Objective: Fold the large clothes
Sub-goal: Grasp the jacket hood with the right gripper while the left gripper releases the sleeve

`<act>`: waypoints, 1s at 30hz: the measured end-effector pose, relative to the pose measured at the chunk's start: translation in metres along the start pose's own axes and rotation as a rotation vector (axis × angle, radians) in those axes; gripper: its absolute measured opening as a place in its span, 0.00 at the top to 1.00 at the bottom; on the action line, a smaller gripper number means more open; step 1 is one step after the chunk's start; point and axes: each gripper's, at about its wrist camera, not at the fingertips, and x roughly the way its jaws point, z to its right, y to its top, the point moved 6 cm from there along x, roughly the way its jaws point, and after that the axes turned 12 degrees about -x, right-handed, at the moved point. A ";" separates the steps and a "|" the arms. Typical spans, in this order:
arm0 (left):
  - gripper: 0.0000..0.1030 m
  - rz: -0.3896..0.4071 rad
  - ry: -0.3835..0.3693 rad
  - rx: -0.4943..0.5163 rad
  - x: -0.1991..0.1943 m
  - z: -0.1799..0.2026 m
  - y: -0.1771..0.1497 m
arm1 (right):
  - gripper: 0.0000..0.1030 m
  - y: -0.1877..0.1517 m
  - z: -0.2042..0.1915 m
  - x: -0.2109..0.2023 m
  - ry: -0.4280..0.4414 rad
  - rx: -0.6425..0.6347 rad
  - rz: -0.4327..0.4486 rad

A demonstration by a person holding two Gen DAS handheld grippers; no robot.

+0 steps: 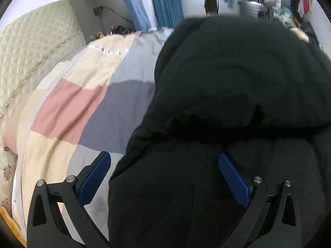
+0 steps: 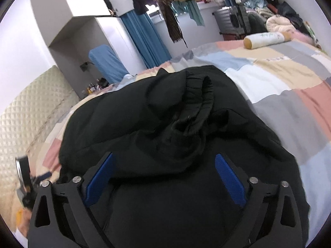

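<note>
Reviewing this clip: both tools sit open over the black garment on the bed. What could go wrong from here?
1. The black padded jacket is bunched, its elastic cuff sticking up; a grasp may catch several layers and fold crookedly.
2. The left tool straddles the jacket's edge, so closing could pinch the patchwork quilt too.
3. The right tool is open over thick fabric; a shallow grip may slip.

One black garment [image 2: 144,107] heaped mid-frame on one patchwork quilt [image 2: 279,78]. Two grippers — left gripper [image 1: 163,165], right gripper [image 2: 163,165] — four blue pads in all. One bolster pillow [image 2: 266,39] upper right, one blue curtain [image 2: 142,39] upper centre, one quilted headboard [image 1: 33,47] — upper left.
</note>
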 end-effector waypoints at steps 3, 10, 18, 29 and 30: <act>0.00 0.012 0.010 -0.017 0.006 -0.005 -0.002 | 0.21 0.003 0.010 0.015 -0.069 -0.014 -0.017; 0.00 0.096 0.071 -0.115 0.013 -0.015 0.016 | 0.66 0.016 0.024 0.031 -0.034 0.035 0.008; 0.00 0.200 0.045 -0.350 0.001 -0.061 0.047 | 0.86 0.077 -0.031 -0.019 -0.024 -0.181 0.148; 0.00 0.206 -0.078 -0.513 -0.008 -0.090 0.057 | 0.88 0.120 -0.033 -0.008 -0.001 -0.190 0.184; 0.00 0.203 -0.085 -0.510 -0.007 -0.088 0.057 | 0.88 0.114 -0.026 0.000 -0.011 -0.174 0.167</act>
